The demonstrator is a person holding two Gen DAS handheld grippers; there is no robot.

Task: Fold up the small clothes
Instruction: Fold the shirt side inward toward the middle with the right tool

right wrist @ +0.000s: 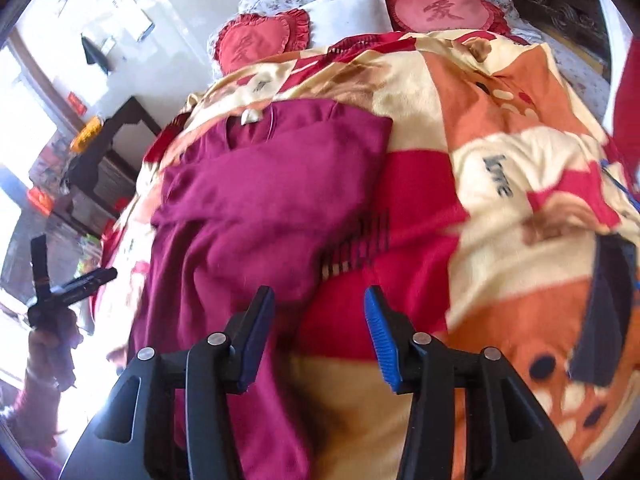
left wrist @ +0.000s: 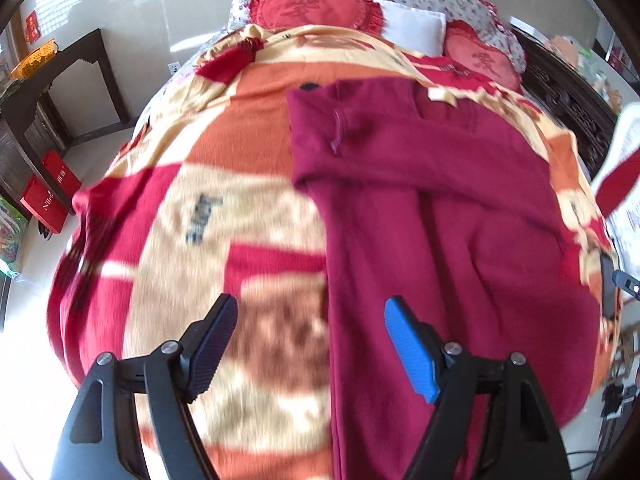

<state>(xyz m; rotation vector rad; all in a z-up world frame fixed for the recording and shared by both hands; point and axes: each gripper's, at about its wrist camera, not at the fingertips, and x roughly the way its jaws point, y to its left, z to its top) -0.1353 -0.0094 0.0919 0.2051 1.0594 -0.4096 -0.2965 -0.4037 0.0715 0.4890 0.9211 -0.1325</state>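
Both the left gripper (left wrist: 310, 346) and right gripper (right wrist: 320, 338) hang released; pinch the sweater (left wrist: 440, 208) hem low in the frame, then fold evenly upward

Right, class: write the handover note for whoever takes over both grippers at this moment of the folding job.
Left gripper: open, holding nothing, above the garment's left edge.
Right gripper: open, empty, above its right edge.
Maroon garment: lying lengthwise on the patterned blanket, collar towards the heart cushions, sides apparently folded inward into a long strip.
Left: fold it crosswise into a compact shape.
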